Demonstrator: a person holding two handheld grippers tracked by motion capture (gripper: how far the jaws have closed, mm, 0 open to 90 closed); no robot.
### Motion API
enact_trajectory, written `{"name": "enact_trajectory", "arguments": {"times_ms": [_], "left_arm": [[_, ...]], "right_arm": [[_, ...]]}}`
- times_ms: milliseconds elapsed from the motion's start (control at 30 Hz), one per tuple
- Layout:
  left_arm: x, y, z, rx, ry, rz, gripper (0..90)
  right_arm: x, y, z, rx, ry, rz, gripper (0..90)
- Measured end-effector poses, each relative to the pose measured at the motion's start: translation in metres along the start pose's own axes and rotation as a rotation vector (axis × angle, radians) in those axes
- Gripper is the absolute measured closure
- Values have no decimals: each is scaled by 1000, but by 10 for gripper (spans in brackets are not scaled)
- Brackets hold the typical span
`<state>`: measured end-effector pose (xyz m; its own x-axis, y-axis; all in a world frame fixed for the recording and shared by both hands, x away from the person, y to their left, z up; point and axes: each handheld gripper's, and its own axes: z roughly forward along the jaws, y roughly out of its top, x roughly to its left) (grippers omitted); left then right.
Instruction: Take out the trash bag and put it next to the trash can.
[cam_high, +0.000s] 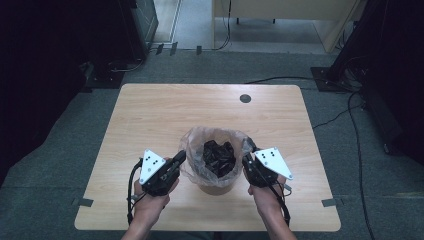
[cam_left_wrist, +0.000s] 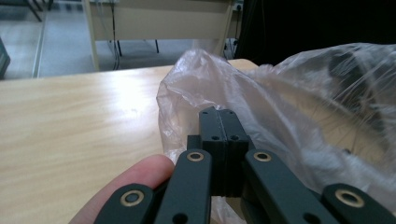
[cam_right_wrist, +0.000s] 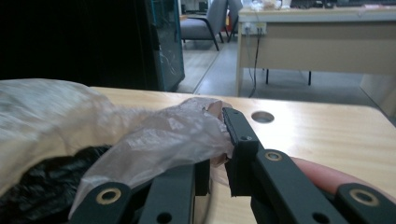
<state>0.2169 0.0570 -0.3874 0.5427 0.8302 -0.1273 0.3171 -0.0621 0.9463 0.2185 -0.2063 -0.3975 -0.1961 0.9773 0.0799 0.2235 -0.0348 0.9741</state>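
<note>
A small brown bin (cam_high: 216, 189) stands near the table's front middle, lined with a clear plastic bag (cam_high: 192, 145) that holds crumpled black material (cam_high: 218, 156). My left gripper (cam_high: 181, 155) is at the bag's left rim. In the left gripper view its jaws (cam_left_wrist: 218, 114) are pressed together where the film (cam_left_wrist: 289, 107) rises from their tips. My right gripper (cam_high: 248, 150) is at the bag's right rim. In the right gripper view it (cam_right_wrist: 217, 116) is shut on a bunched fold of the bag (cam_right_wrist: 163, 135), which drapes over one jaw.
The wooden table (cam_high: 150, 115) has a round cable hole (cam_high: 245, 98) near its far edge. Black cables (cam_high: 325, 120) run across the grey floor to the right. A pale desk (cam_high: 280, 10) stands at the back and dark cabinets line both sides.
</note>
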Motion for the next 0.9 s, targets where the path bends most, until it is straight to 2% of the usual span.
{"name": "enact_trajectory", "arguments": {"times_ms": [100, 233, 367, 467, 500, 533, 567, 633, 700, 800, 900], "left_arm": [[-7, 13, 2, -7, -18, 28, 900], [-19, 31, 10, -13, -68, 49, 900], [-25, 50, 20, -26, -99, 20, 900], [-24, 59, 21, -32, -156, -32, 900], [-22, 57, 20, -21, -176, -52, 900], [-22, 53, 20, -16, -172, -53, 900], [-20, 46, 19, -13, -168, -48, 898], [-15, 33, 17, -16, -170, -39, 797], [-8, 24, 13, -20, -167, -51, 692], [-1, 20, 7, -20, -154, -70, 622], [0, 20, 6, -19, -150, -59, 620]], "right_arm": [[7, 10, 0, -19, 23, -16, 829], [20, 23, 2, -41, 56, -36, 829], [31, 39, 5, -64, 81, -54, 823], [33, 46, 5, -79, 87, -62, 804], [32, 45, 5, -78, 87, -69, 786], [30, 42, 5, -67, 86, -88, 758], [27, 38, 4, -52, 90, -87, 725], [16, 27, 2, -16, 108, -64, 675], [6, 15, 0, 16, 108, -58, 604], [-3, 4, -5, 50, 108, -48, 514], [-9, 1, -14, 53, 127, -35, 462]]}}
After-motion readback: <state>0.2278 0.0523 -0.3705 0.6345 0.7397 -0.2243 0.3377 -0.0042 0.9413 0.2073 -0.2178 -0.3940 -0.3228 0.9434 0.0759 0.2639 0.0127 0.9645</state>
